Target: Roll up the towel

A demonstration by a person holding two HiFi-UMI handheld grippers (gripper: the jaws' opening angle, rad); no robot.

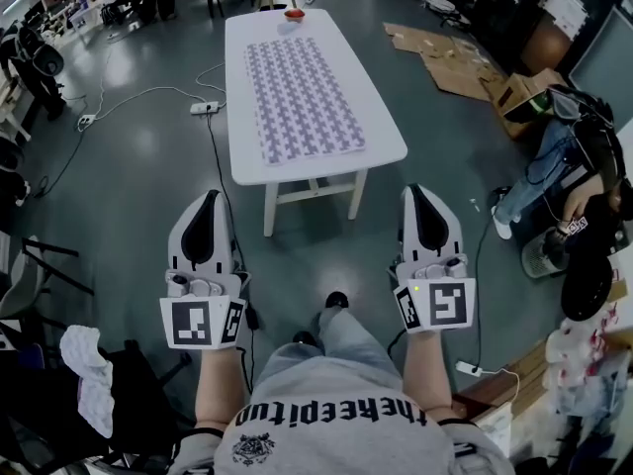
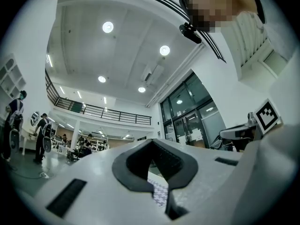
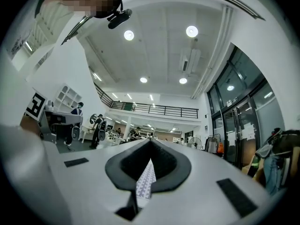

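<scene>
Two grippers are out in front of us, and both are clamped fully shut with nothing in them. The left gripper (image 1: 209, 198) and the right gripper (image 1: 416, 192) hang side by side over the grey floor, each pointing toward the white table (image 1: 388, 152) ahead. On that table we find the towel (image 1: 302, 97), grey and white in a houndstooth pattern. It lies flat and fully spread along the top, not rolled at all, and it is well apart from both grippers. In the left gripper view the dark pads (image 2: 136, 165) meet at the tips, and only a sliver of the towel (image 2: 160, 193) shows through the hollow behind them. We get the same in the right gripper view: pads (image 3: 124, 165) together, a strip of towel (image 3: 146, 179) in the gap. A small red thing (image 1: 294, 14) sits at the table's far end, just beyond the towel. Flattened cardboard (image 1: 445, 57) lies on the floor to the right, a power strip (image 1: 205, 108) to the left, and a seated person (image 1: 584, 206) is at the right edge
</scene>
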